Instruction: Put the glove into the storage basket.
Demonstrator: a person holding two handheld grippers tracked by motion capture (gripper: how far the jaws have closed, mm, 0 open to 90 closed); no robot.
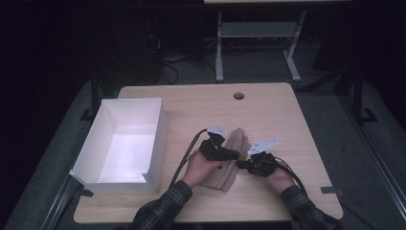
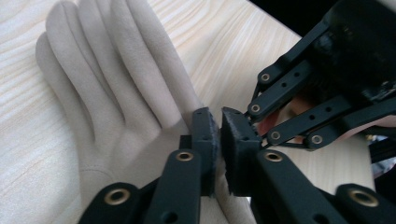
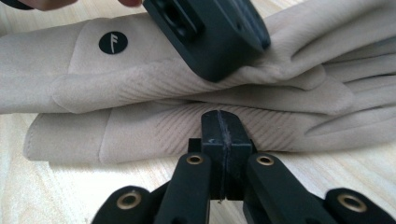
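Observation:
Two beige gloves [image 1: 235, 143] lie stacked on the wooden table [image 1: 273, 115], fingers pointing away. The upper glove [image 3: 140, 77] carries a round black logo [image 3: 113, 43]; the lower glove [image 3: 140, 133] sticks out beneath it. My left gripper [image 1: 230, 154] [image 2: 220, 135] is shut on the upper glove's [image 2: 116, 93] thumb-side edge, with beige fabric showing between its jaws. My right gripper [image 1: 242, 164] [image 3: 222, 128] is shut, its tips against the lower glove's side, and no fabric shows between its pads. The two grippers nearly touch.
An open white box [image 1: 158, 139] stands at the table's left side, a hand's width from the gloves. A round cable hole [image 1: 238, 96] sits near the far edge. A desk frame [image 1: 258, 33] stands on the floor beyond the table.

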